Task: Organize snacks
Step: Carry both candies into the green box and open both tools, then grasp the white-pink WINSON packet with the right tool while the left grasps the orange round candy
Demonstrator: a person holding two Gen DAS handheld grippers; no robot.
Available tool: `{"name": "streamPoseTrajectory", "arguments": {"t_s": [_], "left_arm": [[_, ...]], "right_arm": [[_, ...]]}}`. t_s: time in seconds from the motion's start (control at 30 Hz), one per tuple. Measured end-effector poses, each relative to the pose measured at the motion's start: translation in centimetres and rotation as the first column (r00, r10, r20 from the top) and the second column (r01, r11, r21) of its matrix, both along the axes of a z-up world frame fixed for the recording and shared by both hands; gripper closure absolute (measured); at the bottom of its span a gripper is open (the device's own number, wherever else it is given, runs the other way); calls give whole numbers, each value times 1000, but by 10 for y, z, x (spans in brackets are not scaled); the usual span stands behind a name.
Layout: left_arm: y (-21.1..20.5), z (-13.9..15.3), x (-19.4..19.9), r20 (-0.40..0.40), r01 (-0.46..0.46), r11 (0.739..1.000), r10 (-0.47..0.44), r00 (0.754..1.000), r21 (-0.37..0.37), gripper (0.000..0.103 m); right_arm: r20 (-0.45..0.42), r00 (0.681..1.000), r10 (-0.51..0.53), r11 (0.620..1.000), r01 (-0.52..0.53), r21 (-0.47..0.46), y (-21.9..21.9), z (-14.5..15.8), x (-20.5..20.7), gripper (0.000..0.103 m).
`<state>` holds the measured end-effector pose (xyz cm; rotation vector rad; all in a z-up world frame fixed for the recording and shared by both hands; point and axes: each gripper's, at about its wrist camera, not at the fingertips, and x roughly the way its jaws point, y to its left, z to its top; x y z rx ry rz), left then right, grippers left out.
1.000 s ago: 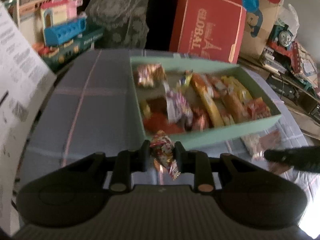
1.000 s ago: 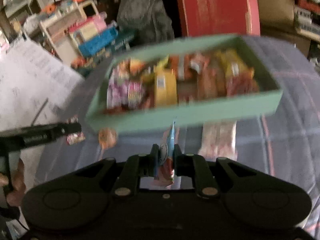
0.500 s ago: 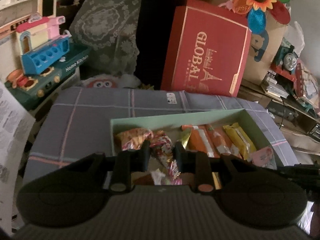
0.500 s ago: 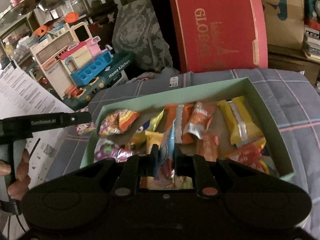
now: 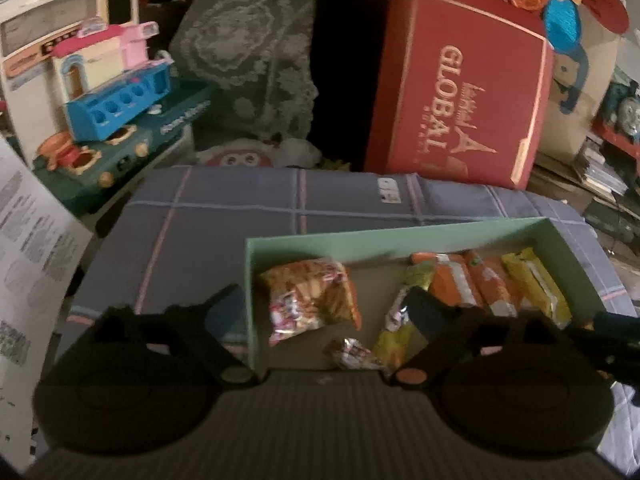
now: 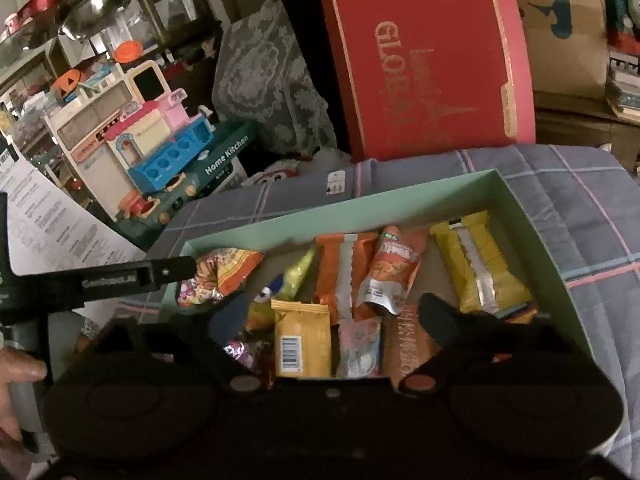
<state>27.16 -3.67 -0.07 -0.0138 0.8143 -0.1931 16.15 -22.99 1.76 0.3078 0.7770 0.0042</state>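
A mint-green box (image 5: 360,240) on the plaid cloth holds several snack packets. My left gripper (image 5: 322,304) hangs over its left end with jaws opening wide. A small red-and-silver candy (image 5: 352,354) lies loose on the box floor below them, beside an orange-pink bag (image 5: 308,300). My right gripper (image 6: 334,308) is over the green box (image 6: 320,220) too, jaws opening. A pale pink-blue packet (image 6: 358,346) lies free beneath it, next to a yellow barcode packet (image 6: 302,336). Neither gripper's pads touch anything. The left gripper (image 6: 136,276) shows at the left of the right wrist view.
A red GLOBAL box (image 5: 460,92) leans behind the plaid-covered table (image 5: 200,220). A toy kitchen (image 5: 100,92) and printed paper sheets (image 5: 28,240) stand at the left. A person's hand (image 6: 16,368) holds the left gripper. Toys and boxes crowd the right.
Both grippers moved forward over the green box with snacks pinched. Their jaws have now sprung apart and both snacks lie in the box.
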Motion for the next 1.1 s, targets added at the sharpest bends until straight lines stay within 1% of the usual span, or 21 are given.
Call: {"name": "streamPoseTrajectory", "arguments": {"t_s": [0.03,0.07,0.1,0.13,0.33,0.47,0.57,0.7,0.83,0.97,1.0,1.07,1.1], "left_arm": [[2,1,-2,0,-4,1000,4,1000,-3,11],[4,2,-6,-3,-7,1000,7,1000,-7,9],[6,4,-9,-5,-9,1000,9,1000,-12,3],[7,5,-14,-4,-12,1000,12,1000,-18,1],[11,8,-49,-7,-2,999,1,1000,-33,0],[16,12,-75,0,2,999,-2,1000,-35,0],[24,14,-95,-5,-3,998,3,1000,-56,0],[33,12,-122,-18,-10,998,9,1000,-64,0],[39,3,-146,-42,-12,998,9,999,-55,0],[41,-14,-165,-72,-4,999,2,997,-32,0],[40,-19,-168,-76,-3,1000,2,997,-21,0],[40,-28,-173,-83,-3,1000,3,997,-1,0],[39,-33,-173,-88,-4,1000,5,996,9,0]], "right_arm": [[-1,1000,-3,1000,3,3,-1,1,-2,0],[-3,1000,-8,1000,8,9,-2,2,-5,0],[-9,1000,-12,1000,12,12,-4,2,-7,0],[-16,1000,-18,1000,18,15,-4,2,-10,0],[-52,998,-46,998,48,35,-8,5,-35,0],[-75,996,-41,999,43,22,-6,8,-54,0],[-93,995,-46,999,45,-10,-2,10,-70,0],[-111,989,-94,994,87,-62,3,9,-92,0],[-80,991,-111,984,99,-145,10,4,-116,0],[-105,986,-125,982,108,-158,8,-7,-132,0],[-111,988,-103,985,86,-147,6,-10,-135,0],[-130,990,-59,995,47,-90,-1,-17,-139,0],[-143,987,-67,996,58,-68,-5,-21,-142,0]]}}
